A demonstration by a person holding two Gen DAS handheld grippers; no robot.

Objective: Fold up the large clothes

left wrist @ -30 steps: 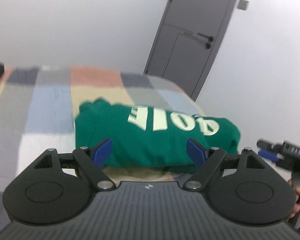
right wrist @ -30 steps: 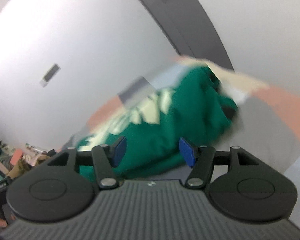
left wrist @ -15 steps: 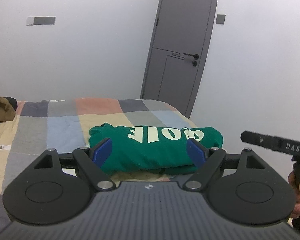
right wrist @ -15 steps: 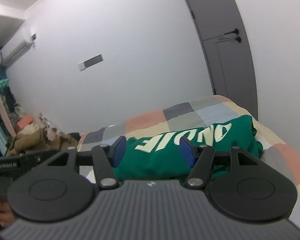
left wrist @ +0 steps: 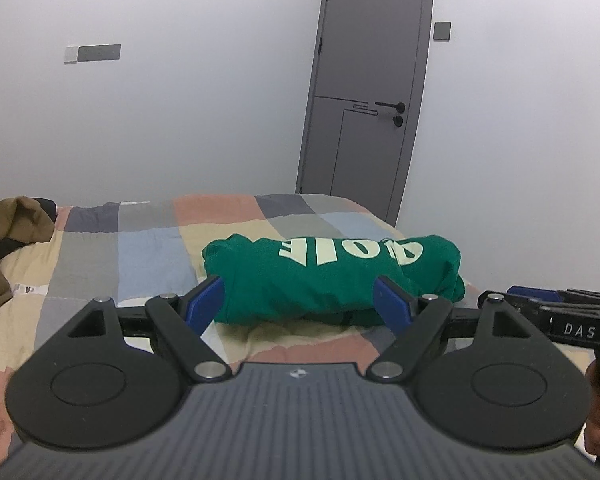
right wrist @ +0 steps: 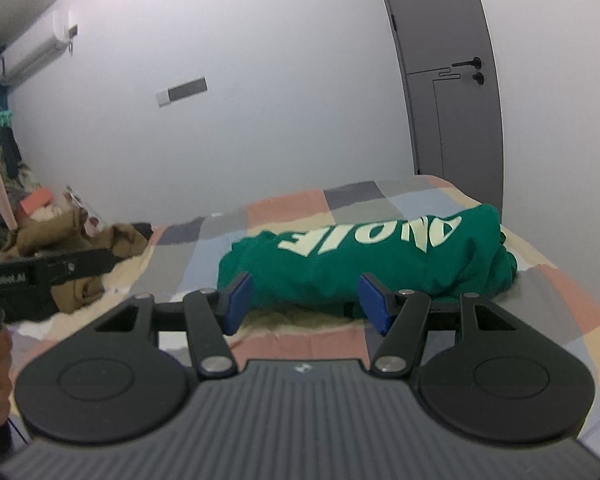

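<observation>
Room: pale walls, a grey door (left wrist: pixel 370 92) at the far end, a bed (left wrist: pixel 152 240) under a patchwork quilt.

Item 1, green garment (left wrist: pixel 332 276): lay folded into a compact bundle on the quilt toward the door side of the bed, pale lettering uppermost. By the look of it, this fold was done (the right end looked bunched and could want a tidy).

Item 2, your left gripper (left wrist: pixel 302 306): jaws stood wide apart, nothing between them, short of the bundle.

Item 3, your right gripper (right wrist: pixel 306 300): jaws likewise apart and empty, clear of the cloth.

Item 4, brown clothing (right wrist: pixel 76 248): heaped unfolded at the bed's left side, probably the next piece. Nothing blocked the way to it.
</observation>
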